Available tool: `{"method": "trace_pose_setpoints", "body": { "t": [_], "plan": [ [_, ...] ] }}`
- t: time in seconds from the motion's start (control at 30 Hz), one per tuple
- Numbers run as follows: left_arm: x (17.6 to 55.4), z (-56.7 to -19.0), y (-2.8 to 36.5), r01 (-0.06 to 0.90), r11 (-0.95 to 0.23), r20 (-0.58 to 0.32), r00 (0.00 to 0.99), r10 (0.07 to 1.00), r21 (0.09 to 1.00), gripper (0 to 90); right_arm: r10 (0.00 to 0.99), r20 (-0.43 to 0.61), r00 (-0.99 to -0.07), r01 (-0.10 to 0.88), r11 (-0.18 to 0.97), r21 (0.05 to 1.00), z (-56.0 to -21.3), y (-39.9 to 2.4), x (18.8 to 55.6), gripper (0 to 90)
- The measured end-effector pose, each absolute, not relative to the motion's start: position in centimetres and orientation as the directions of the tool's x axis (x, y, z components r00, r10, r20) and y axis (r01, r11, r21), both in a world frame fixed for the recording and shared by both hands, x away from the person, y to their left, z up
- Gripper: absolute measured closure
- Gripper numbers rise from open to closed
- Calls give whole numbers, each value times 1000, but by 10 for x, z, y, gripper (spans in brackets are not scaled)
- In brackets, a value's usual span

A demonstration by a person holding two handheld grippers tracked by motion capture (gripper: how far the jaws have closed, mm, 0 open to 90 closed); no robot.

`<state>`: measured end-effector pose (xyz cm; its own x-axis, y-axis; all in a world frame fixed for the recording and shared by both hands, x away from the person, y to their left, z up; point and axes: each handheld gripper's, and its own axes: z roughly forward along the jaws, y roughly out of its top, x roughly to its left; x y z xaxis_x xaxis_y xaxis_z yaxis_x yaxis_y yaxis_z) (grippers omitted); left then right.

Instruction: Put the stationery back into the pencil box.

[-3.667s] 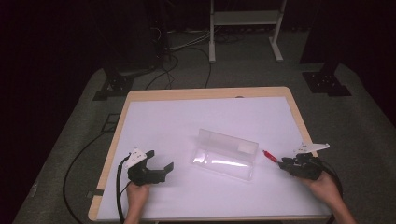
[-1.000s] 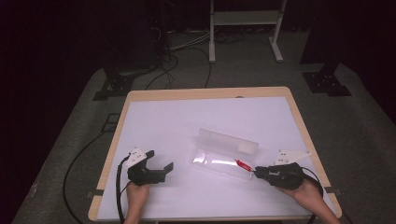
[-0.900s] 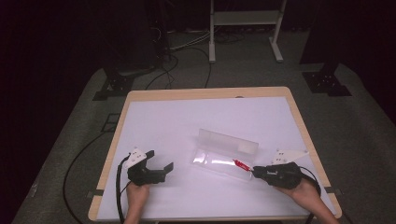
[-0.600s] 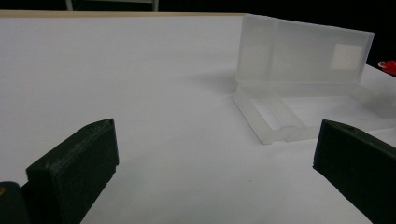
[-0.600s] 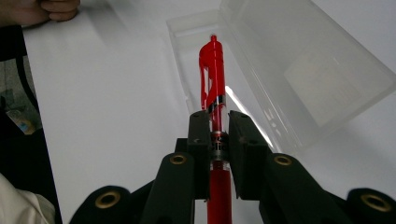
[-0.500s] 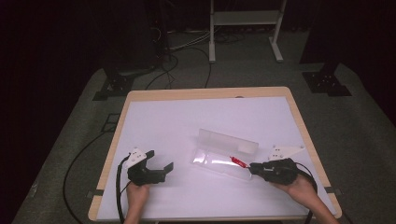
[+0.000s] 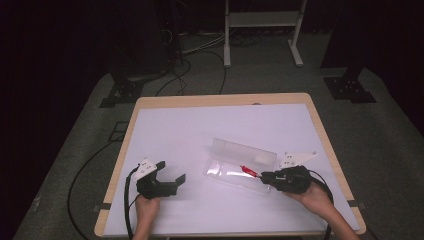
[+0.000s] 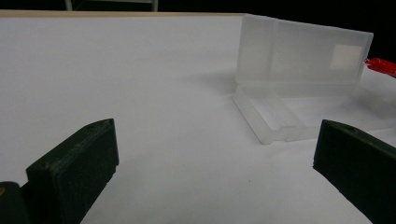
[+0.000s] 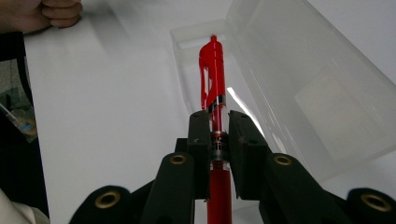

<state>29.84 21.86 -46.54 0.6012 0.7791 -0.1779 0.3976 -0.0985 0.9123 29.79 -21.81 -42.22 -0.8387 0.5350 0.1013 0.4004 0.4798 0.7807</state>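
In the high view, the right gripper (image 7: 265, 176) pinches a red pen (image 7: 248, 171) whose free end reaches past the jaws over the tray of an open clear plastic case (image 7: 240, 161) lying on the white table (image 7: 200, 125). The left gripper (image 7: 170, 172) rests well apart from the case, with its jaws spread and nothing between them.

In the left gripper view, the left gripper's (image 8: 210, 172) two black jaws stand wide apart over bare table. The case (image 8: 299, 70) lies ahead of them towards the right jaw, its lid upright behind its shallow tray, and the pen's red tip (image 8: 380, 65) shows past the lid's far edge.

In the right gripper view, the jaws of the right gripper (image 9: 218, 123) clamp the pen (image 9: 211, 70) by its barrel. Its clip end points straight ahead into the case (image 9: 299, 84), whose lid leans to the right of the jaws.
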Motion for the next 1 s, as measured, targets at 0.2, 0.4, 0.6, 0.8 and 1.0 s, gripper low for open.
{"method": "trace_pose_setpoints", "body": {
  "t": [0.2,0.4,0.6,0.8,1.0],
  "plan": [
    [298,-465,219,398,-101,-176,601,779,912,0,531,97,-842,396,486,779,-422,-213,304,787],
    [298,-465,219,396,-102,-175,603,778,913,0,529,92,-844,391,488,780,-420,-209,307,787],
    [298,-465,219,396,-103,-174,604,777,913,0,527,91,-845,389,489,781,-419,-205,310,787],
    [298,-465,219,397,-103,-175,603,778,912,0,528,93,-844,392,491,778,-420,-201,315,787],
    [298,-465,219,398,-98,-180,602,778,912,0,527,99,-844,397,490,776,-424,-194,322,787]
  ]
}}
